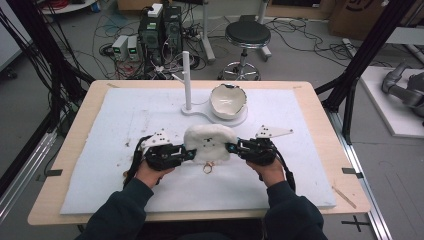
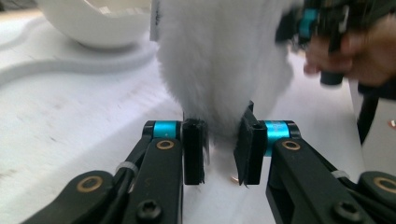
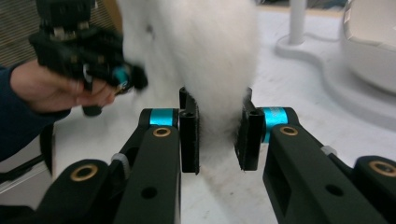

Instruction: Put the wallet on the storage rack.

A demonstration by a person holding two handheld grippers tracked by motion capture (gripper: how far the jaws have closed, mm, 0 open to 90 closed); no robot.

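Note:
A white furry pouch [image 1: 210, 141] sits in the middle of the white mat, with a small metal ring [image 1: 207, 169] hanging at its near edge. My left gripper [image 1: 191, 151] pinches its left side and my right gripper [image 1: 231, 147] pinches its right side. In the left gripper view the pads of my left gripper [image 2: 219, 144] squeeze a tuft of the fur [image 2: 219, 56]. My right gripper [image 3: 218, 135] likewise has its pads pressed into the fur [image 3: 201, 46] in the right gripper view.
Behind the pouch a white bowl [image 1: 227, 100] rests on a flat white stand [image 1: 200, 112] with an upright post [image 1: 186, 75]. The mat [image 1: 125, 120] covers a wooden table [image 1: 80, 130]. A stool [image 1: 246, 35] and cables lie on the floor beyond.

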